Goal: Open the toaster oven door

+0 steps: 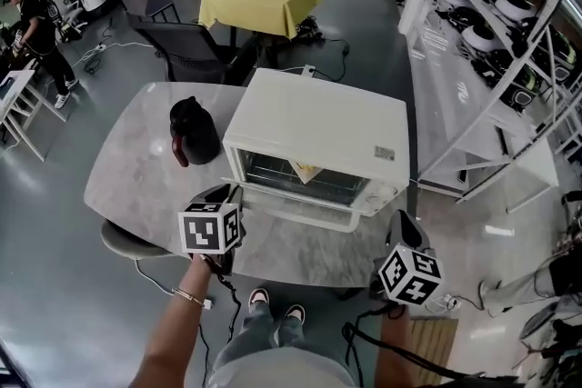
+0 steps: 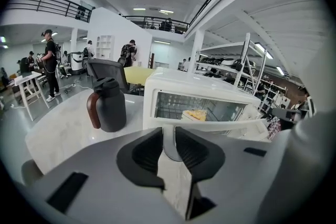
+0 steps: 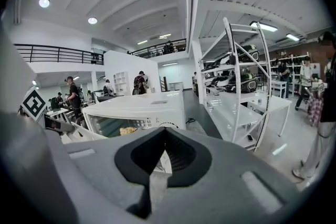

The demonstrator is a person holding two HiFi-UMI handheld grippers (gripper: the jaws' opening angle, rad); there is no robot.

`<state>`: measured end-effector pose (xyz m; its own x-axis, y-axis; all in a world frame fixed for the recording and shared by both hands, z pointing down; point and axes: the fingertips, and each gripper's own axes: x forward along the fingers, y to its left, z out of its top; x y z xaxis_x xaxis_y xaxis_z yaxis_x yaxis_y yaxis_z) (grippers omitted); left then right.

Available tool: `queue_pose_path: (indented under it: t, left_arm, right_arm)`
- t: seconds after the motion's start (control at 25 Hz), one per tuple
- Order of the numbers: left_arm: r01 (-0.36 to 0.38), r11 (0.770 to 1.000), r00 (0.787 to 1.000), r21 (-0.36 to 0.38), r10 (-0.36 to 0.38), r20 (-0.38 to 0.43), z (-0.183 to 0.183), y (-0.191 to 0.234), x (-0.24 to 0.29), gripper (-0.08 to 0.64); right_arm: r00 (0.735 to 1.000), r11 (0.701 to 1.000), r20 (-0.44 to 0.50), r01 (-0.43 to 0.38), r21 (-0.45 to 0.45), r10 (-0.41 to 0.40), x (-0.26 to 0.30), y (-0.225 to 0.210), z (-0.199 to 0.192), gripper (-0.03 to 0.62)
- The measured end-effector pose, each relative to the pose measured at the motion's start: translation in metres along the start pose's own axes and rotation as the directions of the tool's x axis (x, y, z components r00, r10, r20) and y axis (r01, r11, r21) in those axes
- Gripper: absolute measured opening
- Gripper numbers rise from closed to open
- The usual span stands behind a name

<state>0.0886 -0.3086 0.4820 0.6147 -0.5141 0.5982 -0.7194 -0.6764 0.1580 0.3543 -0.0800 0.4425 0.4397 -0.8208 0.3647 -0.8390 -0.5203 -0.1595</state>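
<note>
Head view: the oven point(image 1: 318, 127) sits on the desk point(image 1: 145, 168) with its long axis running left to right, its front facing near, and its door point(image 1: 300, 212) swung down toward the person. The left hand-held gripper point(image 1: 225, 195) is at the door's near left corner, jaws a little apart with the door's edge between them; whether they press on it cannot be told. The right hand-held gripper point(image 1: 400, 227) hangs just off the oven's near right corner, jaws together, holding nothing.

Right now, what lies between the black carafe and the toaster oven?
Only a narrow strip of bare marble tabletop. The carafe stands apart from the toaster oven, not touching it. The left gripper view shows this best.
</note>
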Motion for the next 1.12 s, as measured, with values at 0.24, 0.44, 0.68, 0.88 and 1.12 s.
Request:
queue_pose_path:
  t: [0.24, 0.44, 0.68, 0.88, 1.12]
  left_arm:
    - [-0.006, 1.000, 1.000, -0.019, 0.006, -0.007, -0.025, 0.002, -0.007, 0.077]
    - [0.003, 0.999, 1.000, -0.040, -0.004, -0.011, -0.041, 0.003, -0.013, 0.074]
    - [0.000, 1.000, 0.999, -0.022, -0.001, -0.045, -0.066, 0.005, -0.018, 0.072]
    - [0.013, 1.000, 0.997, -0.010, -0.014, -0.072, -0.090, 0.008, -0.021, 0.071]
    - [0.012, 1.000, 0.996, 0.016, -0.010, -0.087, -0.116, 0.010, -0.022, 0.069]
  right_arm:
    - [0.999, 0.999, -0.003, -0.036, -0.025, 0.036, 0.002, 0.006, 0.001, 0.005]
    - [0.998, 0.997, -0.008, -0.064, -0.048, 0.063, 0.005, 0.014, 0.003, 0.005]
    - [0.996, 0.994, -0.026, -0.089, -0.067, 0.088, 0.007, 0.022, -0.001, 0.005]
    - [0.994, 0.992, -0.040, -0.101, -0.077, 0.098, 0.008, 0.028, -0.006, 0.005]
    - [0.993, 0.991, -0.063, -0.106, -0.086, 0.100, 0.010, 0.032, -0.013, 0.005]
